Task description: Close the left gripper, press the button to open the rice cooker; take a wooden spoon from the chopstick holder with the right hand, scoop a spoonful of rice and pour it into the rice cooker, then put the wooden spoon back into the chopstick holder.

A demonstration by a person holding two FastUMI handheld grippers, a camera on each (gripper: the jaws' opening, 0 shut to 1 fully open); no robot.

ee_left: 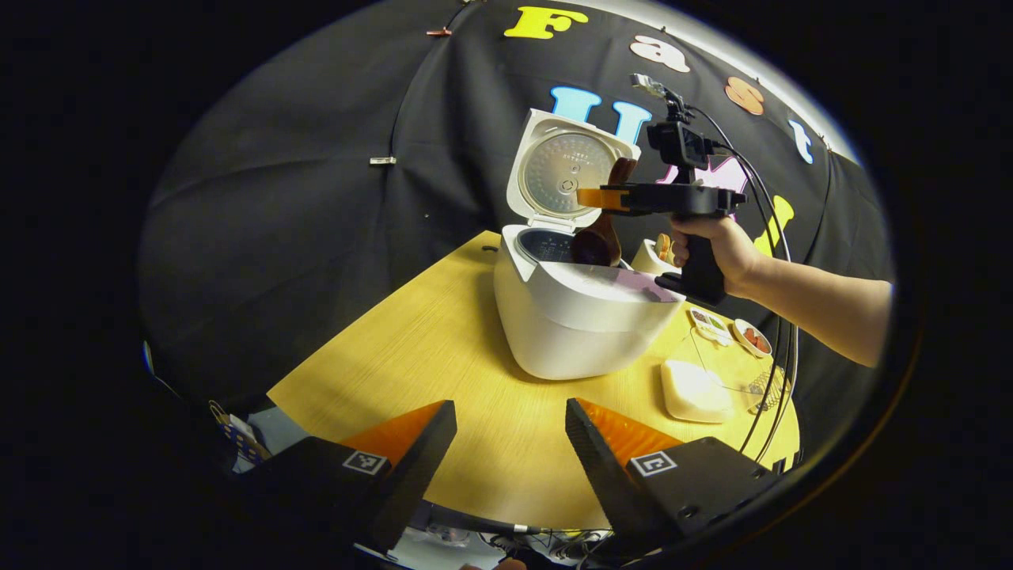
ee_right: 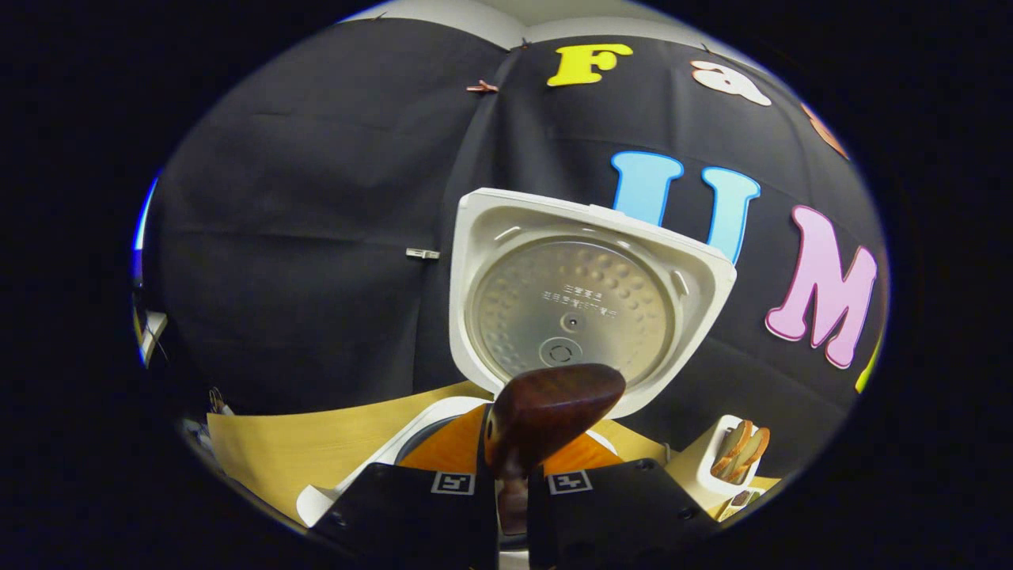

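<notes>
Right gripper [ee_left: 589,198], fingers clamped on the wooden spoon [ee_left: 599,237], holds it over the open rice cooker [ee_left: 582,317] in the left gripper view. The left gripper [ee_left: 510,431] hangs back, fingers apart. The right gripper view shows the spoon's handle end [ee_right: 550,412]; its bowl is hidden.

left hand-held gripper [ee_left: 510,443] open | wooden spoon [ee_left: 600,237] over open rice cooker [ee_left: 582,317]

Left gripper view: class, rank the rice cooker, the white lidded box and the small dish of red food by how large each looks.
1. rice cooker, clearly largest.
2. white lidded box.
3. small dish of red food, smallest.
The dish lies farther from the camera, so its true size against the box is unsure.
</notes>
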